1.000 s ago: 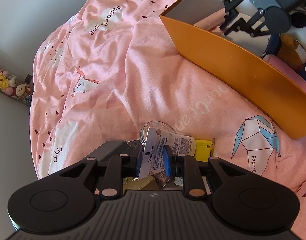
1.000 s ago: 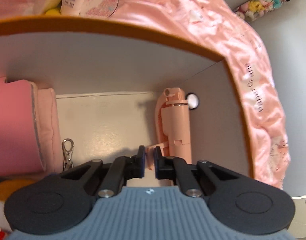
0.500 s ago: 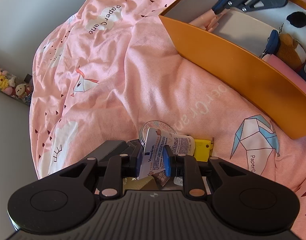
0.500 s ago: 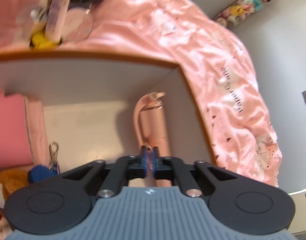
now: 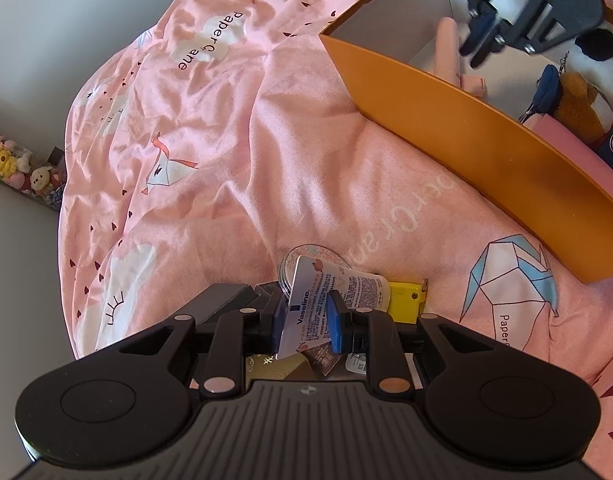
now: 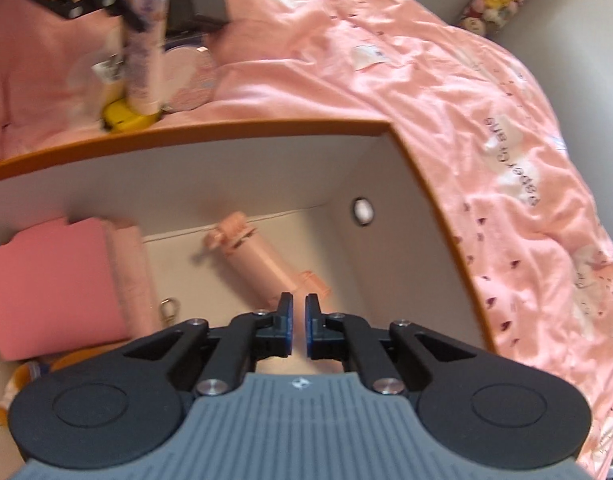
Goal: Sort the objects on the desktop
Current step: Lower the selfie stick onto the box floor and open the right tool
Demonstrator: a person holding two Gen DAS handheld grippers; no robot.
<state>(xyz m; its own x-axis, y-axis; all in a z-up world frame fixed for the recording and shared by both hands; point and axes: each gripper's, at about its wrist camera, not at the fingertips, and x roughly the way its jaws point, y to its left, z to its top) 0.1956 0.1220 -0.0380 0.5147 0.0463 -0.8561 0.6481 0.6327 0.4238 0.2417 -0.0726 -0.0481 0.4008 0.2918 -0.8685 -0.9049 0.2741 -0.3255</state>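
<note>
Tube brand: "Vaseline." in dark blue letters on the white squeezable plastic tube [image 5: 330, 300]; the small print beside it is too fine to read.
Sheet, far print: "paper crane" in dark letters on a white cloud patch of the pink printed cotton bedsheet [image 5: 210, 152], upside down in the left wrist view.
Sheet, near print: "Paper", cut off, under the blue and white origami crane drawing [image 5: 510, 284].
Sheet, faint print: pale "PaperCrane" letters beside the orange box wall, partly legible.

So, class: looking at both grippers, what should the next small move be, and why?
Probably lift the left gripper, shut on the Vaseline tube, toward the orange box; the right gripper is empty, the pink bottle already lying inside.
</note>
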